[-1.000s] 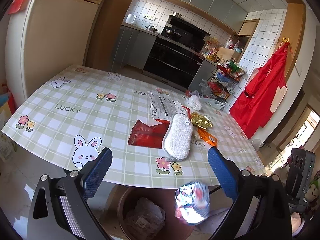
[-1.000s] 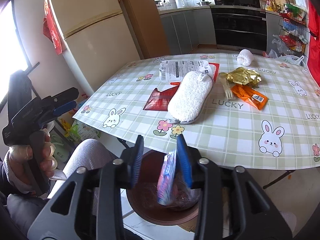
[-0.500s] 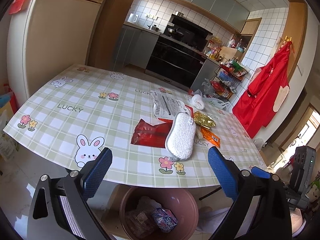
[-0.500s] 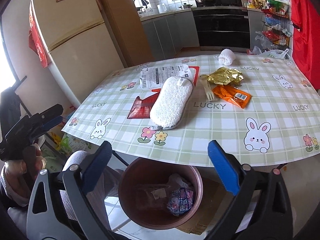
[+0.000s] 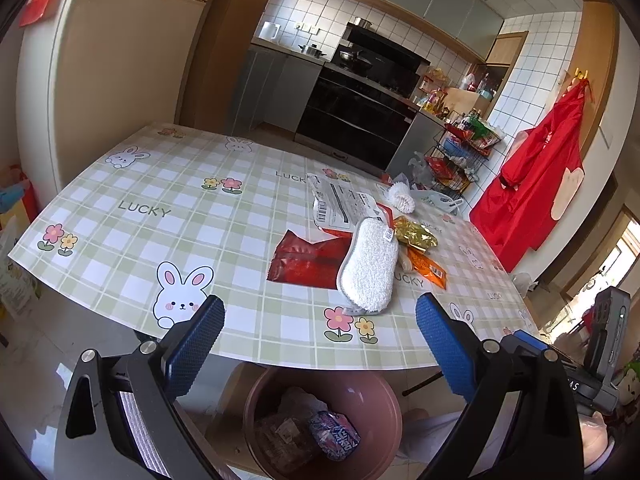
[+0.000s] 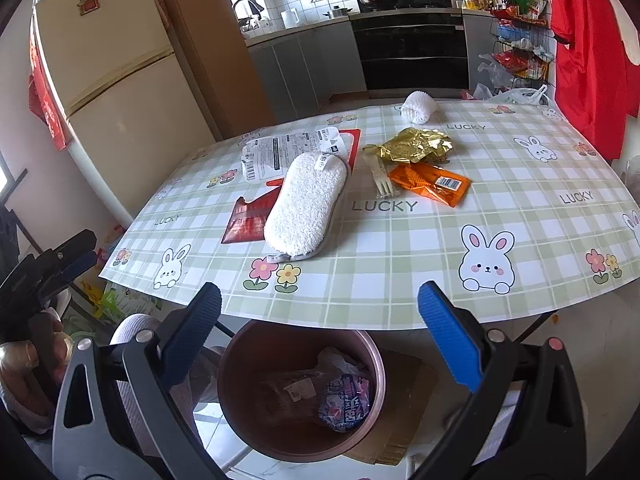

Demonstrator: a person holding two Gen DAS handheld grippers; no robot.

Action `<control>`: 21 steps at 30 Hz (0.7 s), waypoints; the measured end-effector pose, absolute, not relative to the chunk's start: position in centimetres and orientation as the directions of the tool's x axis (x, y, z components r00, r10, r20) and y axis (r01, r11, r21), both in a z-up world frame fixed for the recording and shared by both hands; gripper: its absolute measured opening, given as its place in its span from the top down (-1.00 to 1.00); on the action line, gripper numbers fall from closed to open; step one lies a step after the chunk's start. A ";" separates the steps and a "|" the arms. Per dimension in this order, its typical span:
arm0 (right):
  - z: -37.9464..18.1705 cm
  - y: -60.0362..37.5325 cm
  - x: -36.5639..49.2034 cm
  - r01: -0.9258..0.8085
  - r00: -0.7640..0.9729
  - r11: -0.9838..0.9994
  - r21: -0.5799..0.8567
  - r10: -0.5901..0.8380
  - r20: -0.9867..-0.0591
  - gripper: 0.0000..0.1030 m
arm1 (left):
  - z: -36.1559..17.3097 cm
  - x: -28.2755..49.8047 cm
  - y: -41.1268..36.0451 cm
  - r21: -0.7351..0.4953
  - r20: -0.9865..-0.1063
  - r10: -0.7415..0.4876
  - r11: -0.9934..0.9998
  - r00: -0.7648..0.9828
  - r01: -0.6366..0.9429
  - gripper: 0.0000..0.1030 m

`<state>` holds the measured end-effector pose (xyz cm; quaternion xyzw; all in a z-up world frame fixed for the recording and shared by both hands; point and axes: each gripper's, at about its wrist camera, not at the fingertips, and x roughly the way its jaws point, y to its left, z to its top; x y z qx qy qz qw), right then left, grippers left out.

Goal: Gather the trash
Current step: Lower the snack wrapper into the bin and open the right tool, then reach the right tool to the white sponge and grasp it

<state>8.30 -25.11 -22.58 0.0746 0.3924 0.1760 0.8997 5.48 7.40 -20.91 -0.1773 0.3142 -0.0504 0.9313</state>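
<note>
A pink-brown bin (image 6: 236, 412) stands on the floor under the table's near edge, holding a blue-pink wrapper (image 6: 346, 402) and other trash; it also shows in the left wrist view (image 5: 384, 412). On the table lie a red wrapper (image 6: 246, 216), an orange wrapper (image 6: 434, 182), a gold foil wrapper (image 6: 418, 146), a white printed package (image 6: 280, 152) and a plastic fork (image 6: 382, 178). My right gripper (image 6: 320, 344) is open and empty above the bin. My left gripper (image 5: 320, 354) is open and empty, also over the bin.
A white fluffy pad (image 6: 308, 204) lies over the red wrapper. A white foam net (image 6: 418, 108) sits at the table's far side. The fridge (image 6: 112, 80) stands left, a red apron (image 5: 532, 188) hangs right, kitchen counters behind.
My right gripper opened and let the blue-pink wrapper drop into the bin, then drew back and up. The left gripper stayed open and rose slightly.
</note>
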 end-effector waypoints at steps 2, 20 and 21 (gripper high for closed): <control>-23.1 -25.3 8.3 -0.254 0.629 0.927 0.277 0.376 -0.681 -0.89 | -21.2 5.6 7.4 -0.342 -0.572 -0.195 0.940 0.797 -0.016 -0.83; -25.3 -28.3 14.5 -0.130 0.615 0.950 0.283 0.301 -0.729 -0.89 | -22.2 13.3 8.6 -0.353 -0.625 -0.206 0.935 0.753 -0.038 -0.83; -25.3 -28.1 15.0 -0.133 0.611 0.950 0.282 0.302 -0.731 -0.89 | -22.5 13.7 8.5 -0.355 -0.630 -0.209 0.934 0.748 -0.039 -0.83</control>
